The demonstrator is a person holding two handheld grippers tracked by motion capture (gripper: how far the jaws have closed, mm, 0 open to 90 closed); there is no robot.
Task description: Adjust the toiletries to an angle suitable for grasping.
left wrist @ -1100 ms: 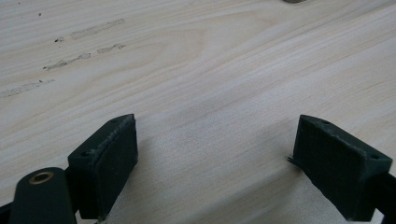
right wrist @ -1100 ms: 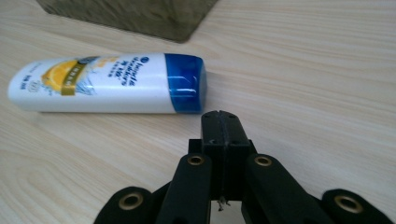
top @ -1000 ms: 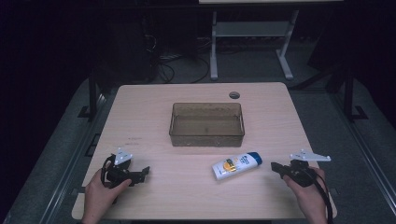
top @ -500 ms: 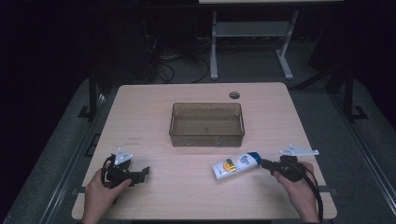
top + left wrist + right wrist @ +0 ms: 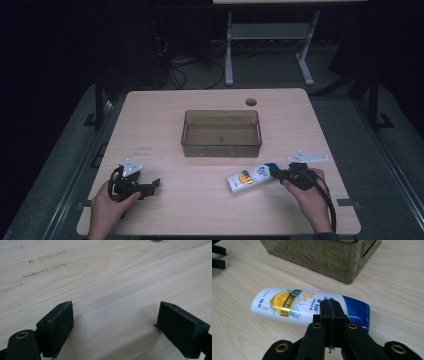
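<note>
R claw (image 5: 331,305): jaws pressed flat together, nothing gripped; tips just short of the bottle (image 5: 294,306), which lies on its side on the tabletop (image 5: 210,210), blue cap end nearest. Beyond bottle: brown bin (image 5: 221,133). L claw (image 5: 116,327), far left: jaws wide apart, empty, over bare wood.

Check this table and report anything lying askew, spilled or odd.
One thing stands out: the white bottle with the blue cap lies on its side, at a slant to the table edge, in front of the brown bin rather than in it. The right gripper hovers by its cap end with jaws shut, gripping nothing. No spill or damage shows.
</note>
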